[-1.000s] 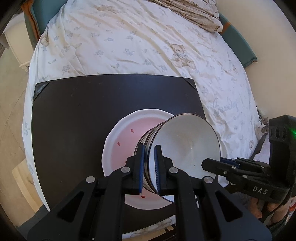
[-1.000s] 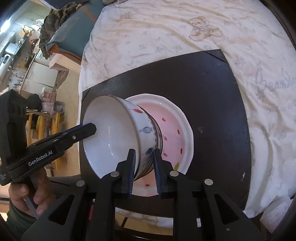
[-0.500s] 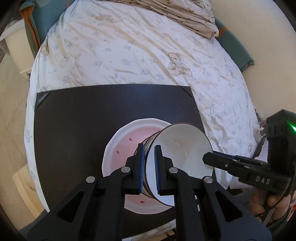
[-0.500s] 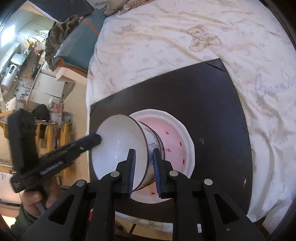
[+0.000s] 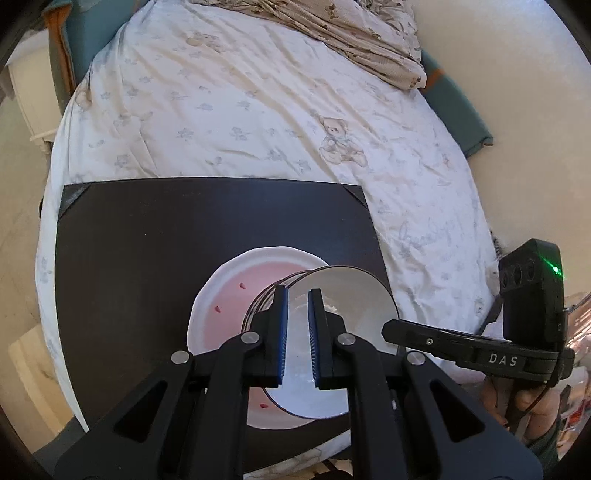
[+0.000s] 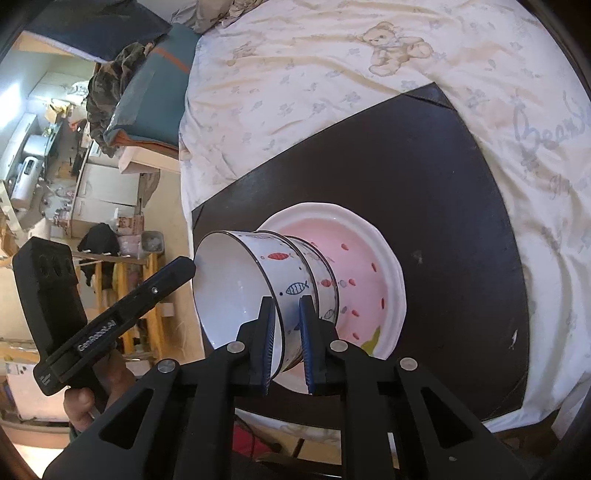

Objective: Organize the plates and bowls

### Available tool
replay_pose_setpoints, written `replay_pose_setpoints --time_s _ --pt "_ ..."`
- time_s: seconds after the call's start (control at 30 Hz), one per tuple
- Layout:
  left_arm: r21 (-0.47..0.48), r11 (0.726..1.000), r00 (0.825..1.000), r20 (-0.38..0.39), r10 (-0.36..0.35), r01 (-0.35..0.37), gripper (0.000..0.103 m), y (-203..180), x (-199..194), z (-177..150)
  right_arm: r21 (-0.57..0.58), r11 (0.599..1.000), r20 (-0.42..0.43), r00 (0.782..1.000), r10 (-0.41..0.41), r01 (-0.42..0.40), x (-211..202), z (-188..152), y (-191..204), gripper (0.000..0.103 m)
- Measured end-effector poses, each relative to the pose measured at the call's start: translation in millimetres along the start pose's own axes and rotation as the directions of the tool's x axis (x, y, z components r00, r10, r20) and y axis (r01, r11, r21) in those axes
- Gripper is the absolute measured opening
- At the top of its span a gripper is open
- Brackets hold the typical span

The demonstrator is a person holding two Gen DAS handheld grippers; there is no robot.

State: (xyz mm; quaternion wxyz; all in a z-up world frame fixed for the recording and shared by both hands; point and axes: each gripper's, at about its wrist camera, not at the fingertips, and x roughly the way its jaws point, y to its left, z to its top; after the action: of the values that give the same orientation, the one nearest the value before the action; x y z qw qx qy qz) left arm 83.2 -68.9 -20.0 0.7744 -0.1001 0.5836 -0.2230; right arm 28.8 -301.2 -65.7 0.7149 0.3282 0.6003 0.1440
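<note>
A white bowl with fish drawings [image 6: 255, 280] is nested in a second matching bowl [image 6: 325, 284] that stands on a white plate with a pink centre [image 6: 369, 266]. The plate lies on a dark board [image 6: 424, 177] on the bed. My right gripper [image 6: 286, 314] is shut on the top bowl's near rim. In the left wrist view the top bowl [image 5: 354, 306] shows its white inside above the plate [image 5: 229, 291]. My left gripper [image 5: 297, 306] straddles its left rim with a small gap between the jaws, and the rim is not visibly clamped.
The board [image 5: 184, 229] lies on a teddy-bear bedsheet [image 5: 240, 103]. A crumpled blanket [image 5: 332, 29] lies at the far end. A nightstand [image 5: 26, 92] stands to the left of the bed. Furniture and clutter [image 6: 74, 166] fill the room beyond the bed's left edge.
Both cameras have pulled back and up, so bowls and plate look smaller. The left jaws have parted slightly at the top bowl's rim. The right gripper keeps its hold.
</note>
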Motion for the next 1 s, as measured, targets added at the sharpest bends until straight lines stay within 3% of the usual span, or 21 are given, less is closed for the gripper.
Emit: replay_pose_setpoints --time_s 0.17,0.37,0.5,0.57,0.7,0.8,0.9,0.97,1.0 --pt "0.020 0.998 0.999 0.010 0.051 -0.051 0.008 -1.0 1.3 -2.0 0.048 0.999 -0.010 1.000 0.005 -0.005 4.3 2.1 -7.4 0.019" --pt "-0.001 0.998 0.998 0.008 0.057 -0.057 0.008 7.4 1.2 -1.9 -0.051 0.997 0.079 0.996 -0.050 0.054 -7.7 4.8 10.3 0.019" --pt "0.008 0.997 0.997 -0.004 0.072 -0.072 0.009 6.2 4.0 -4.0 -0.050 0.992 0.035 0.993 -0.112 0.113 6.8 6.4 7.8 0.019" --pt "0.027 0.995 0.996 0.014 0.094 -0.094 0.009 4.3 0.3 -5.1 -0.051 0.995 0.032 0.995 -0.090 0.092 7.1 5.1 8.4 0.019" --pt "0.068 0.985 0.986 0.059 0.154 -0.158 0.009 -2.3 -8.9 -9.5 -0.110 0.989 0.093 0.992 -0.085 0.095 -6.1 2.6 18.8 0.019" --pt "0.108 0.967 0.970 0.109 0.219 -0.230 0.009 -8.3 -17.4 -13.8 -0.142 0.983 0.136 0.986 -0.102 0.121 -13.6 0.7 24.2 0.019" --pt "0.109 0.961 0.962 0.132 0.240 -0.254 0.009 -7.5 -23.2 -18.9 -0.165 0.973 0.194 0.972 -0.131 0.164 -22.5 -2.1 29.2 0.020" --pt "0.070 0.968 0.964 0.131 0.231 -0.241 0.009 -1.6 -28.7 -23.0 -0.186 0.964 0.231 0.962 -0.144 0.189 -27.9 -5.0 33.9 0.027" --pt "0.051 0.970 0.963 0.138 0.230 -0.239 0.009 1.0 -32.2 -25.2 -0.200 0.959 0.250 0.957 -0.148 0.201 -31.1 -7.5 36.4 0.045"
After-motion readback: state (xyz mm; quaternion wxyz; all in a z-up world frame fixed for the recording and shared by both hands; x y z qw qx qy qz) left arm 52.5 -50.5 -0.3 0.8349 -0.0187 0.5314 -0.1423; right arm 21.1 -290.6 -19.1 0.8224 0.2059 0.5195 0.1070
